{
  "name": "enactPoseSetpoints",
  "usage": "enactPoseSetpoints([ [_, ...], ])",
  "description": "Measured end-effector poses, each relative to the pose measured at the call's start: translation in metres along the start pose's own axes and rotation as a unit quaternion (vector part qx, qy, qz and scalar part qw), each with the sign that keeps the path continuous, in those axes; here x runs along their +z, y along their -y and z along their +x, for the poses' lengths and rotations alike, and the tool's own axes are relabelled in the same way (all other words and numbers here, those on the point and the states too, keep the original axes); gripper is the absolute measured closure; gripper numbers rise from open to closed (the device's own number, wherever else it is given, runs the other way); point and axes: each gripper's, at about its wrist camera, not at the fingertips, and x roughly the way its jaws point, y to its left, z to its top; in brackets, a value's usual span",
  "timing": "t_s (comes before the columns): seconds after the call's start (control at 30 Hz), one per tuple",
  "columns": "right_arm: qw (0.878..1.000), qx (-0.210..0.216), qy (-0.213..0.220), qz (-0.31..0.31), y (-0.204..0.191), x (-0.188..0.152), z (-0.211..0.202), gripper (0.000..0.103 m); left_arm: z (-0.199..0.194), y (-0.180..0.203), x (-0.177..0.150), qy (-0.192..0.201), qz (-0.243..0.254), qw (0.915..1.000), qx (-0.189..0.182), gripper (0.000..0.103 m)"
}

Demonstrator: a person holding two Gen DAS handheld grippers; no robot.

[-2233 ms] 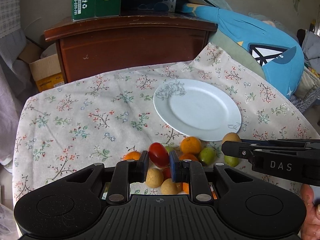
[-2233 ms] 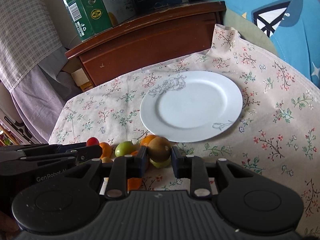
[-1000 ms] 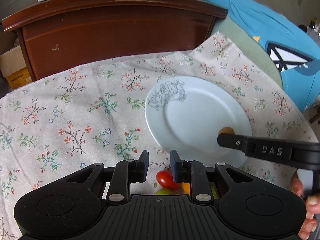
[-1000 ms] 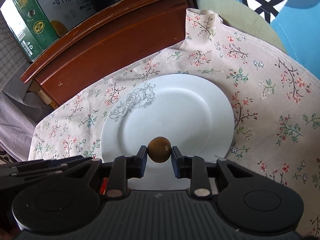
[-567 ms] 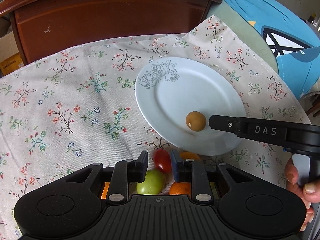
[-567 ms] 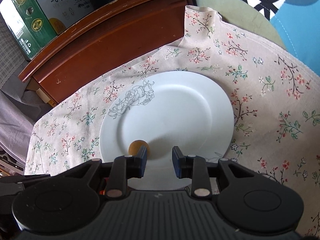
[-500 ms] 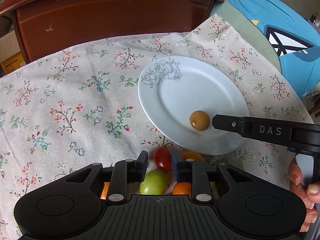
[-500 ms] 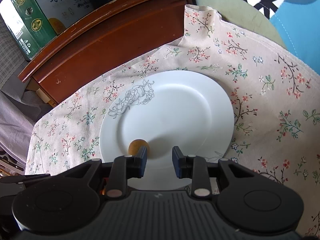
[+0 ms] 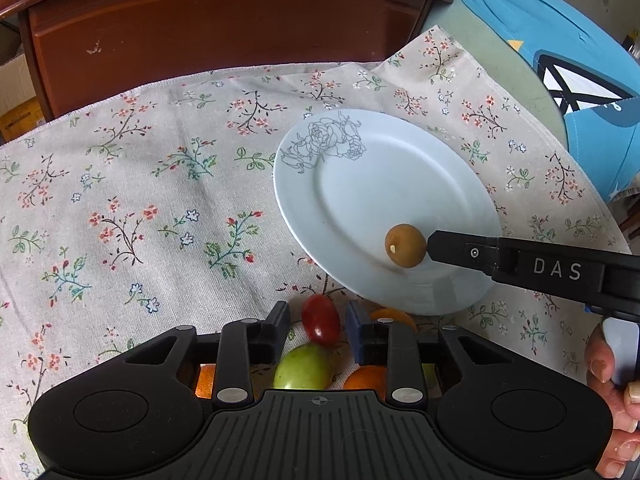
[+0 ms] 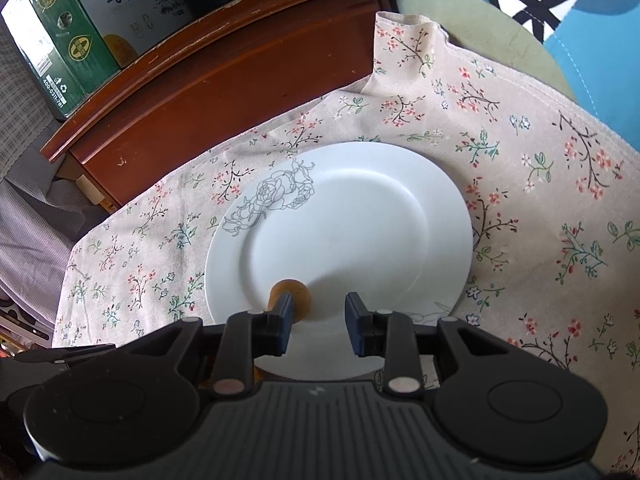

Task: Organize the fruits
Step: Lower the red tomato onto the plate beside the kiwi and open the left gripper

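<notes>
A white plate [image 9: 372, 184] with a rose print lies on the floral tablecloth; it also shows in the right wrist view [image 10: 360, 216]. A brown kiwi [image 9: 405, 245] rests on its near part, and shows partly behind a finger in the right wrist view [image 10: 302, 298]. My right gripper [image 10: 316, 314] is open and empty just behind the kiwi. My left gripper [image 9: 318, 322] is open, with a red tomato [image 9: 320, 319] lying between its fingers on the cloth. A green fruit [image 9: 304, 366] and oranges [image 9: 366, 376] lie under it.
A dark wooden cabinet [image 9: 224, 24] stands behind the table, with cartons [image 10: 68, 28] on top. A blue cushion [image 9: 560, 52] lies at the right. The table's right edge [image 9: 592, 184] is close to the plate.
My right gripper carried the kiwi from the fruit pile to the plate, opened and let it go. My left gripper let go of the tomato and now hovers over the pile.
</notes>
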Motion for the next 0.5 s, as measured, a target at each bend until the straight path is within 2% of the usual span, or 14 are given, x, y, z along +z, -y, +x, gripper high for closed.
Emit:
enactPoseSetpoints([
  [0.03,1.000,-0.001,0.000,0.001,0.000,0.000,0.000,0.073,0.000,0.000,0.000,0.000,0.001,1.0000,0.001,0.085],
  [0.13,1.000,-0.001,0.000,0.004,0.001,0.000,0.000,0.073,-0.003,0.001,-0.001,0.009,-0.005,0.9999,0.002,0.085],
  [0.3,1.000,-0.002,0.003,0.016,0.004,0.001,-0.002,0.073,-0.015,0.009,0.010,0.057,0.011,0.9983,-0.005,0.085],
  [0.5,0.999,-0.009,0.003,0.043,0.011,0.003,-0.006,0.071,-0.006,0.018,0.023,0.072,0.023,0.9970,-0.015,0.085],
])
